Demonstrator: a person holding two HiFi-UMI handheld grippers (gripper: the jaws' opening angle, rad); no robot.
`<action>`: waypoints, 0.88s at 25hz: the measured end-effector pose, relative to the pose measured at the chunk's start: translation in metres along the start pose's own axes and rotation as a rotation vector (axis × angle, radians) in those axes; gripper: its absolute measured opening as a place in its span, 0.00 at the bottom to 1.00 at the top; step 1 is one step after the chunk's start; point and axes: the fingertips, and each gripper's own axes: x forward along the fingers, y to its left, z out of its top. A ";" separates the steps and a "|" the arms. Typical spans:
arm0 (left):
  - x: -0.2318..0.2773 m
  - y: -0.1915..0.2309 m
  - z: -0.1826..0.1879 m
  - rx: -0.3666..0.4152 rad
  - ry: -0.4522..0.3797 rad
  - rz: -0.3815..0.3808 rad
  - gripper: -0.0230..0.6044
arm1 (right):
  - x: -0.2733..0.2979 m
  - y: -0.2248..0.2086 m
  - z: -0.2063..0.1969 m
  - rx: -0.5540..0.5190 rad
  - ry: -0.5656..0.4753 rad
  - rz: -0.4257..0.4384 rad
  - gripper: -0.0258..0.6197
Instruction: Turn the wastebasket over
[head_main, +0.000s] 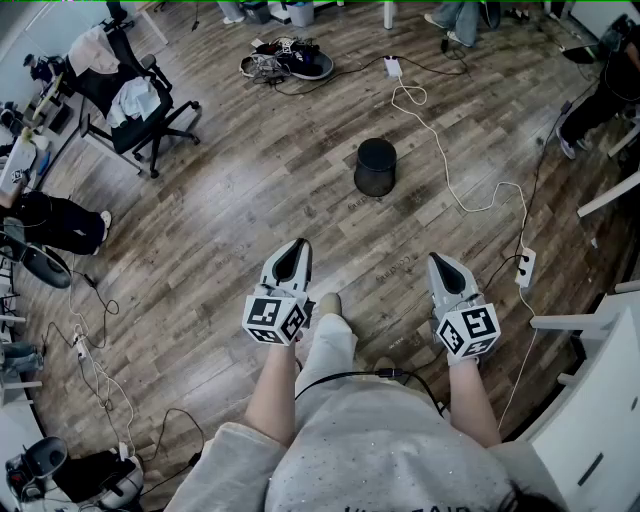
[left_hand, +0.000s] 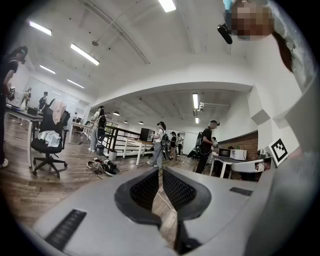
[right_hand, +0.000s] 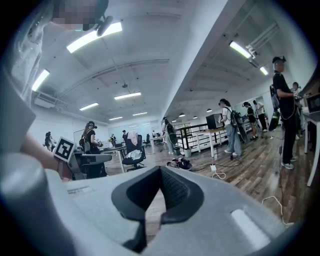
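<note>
Wastebasket (head_main: 376, 166), black and round, stands on end on the wooden floor (head_main: 230, 180) just above the middle of the head view, well apart from both grippers. It lies ahead of and between them, neither clearly nearer. Left gripper (head_main: 293, 248) and right gripper (head_main: 440, 262) point up-frame toward it, each with jaws together and nothing between them
</note>
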 end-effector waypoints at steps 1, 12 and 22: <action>0.011 0.009 0.007 0.004 -0.004 -0.007 0.07 | 0.012 -0.002 0.006 -0.004 -0.005 -0.011 0.04; 0.109 0.088 0.026 -0.008 0.024 -0.104 0.07 | 0.118 -0.022 0.020 0.029 0.009 -0.108 0.04; 0.172 0.143 0.040 0.000 0.052 -0.216 0.07 | 0.171 -0.033 0.020 0.119 -0.012 -0.207 0.18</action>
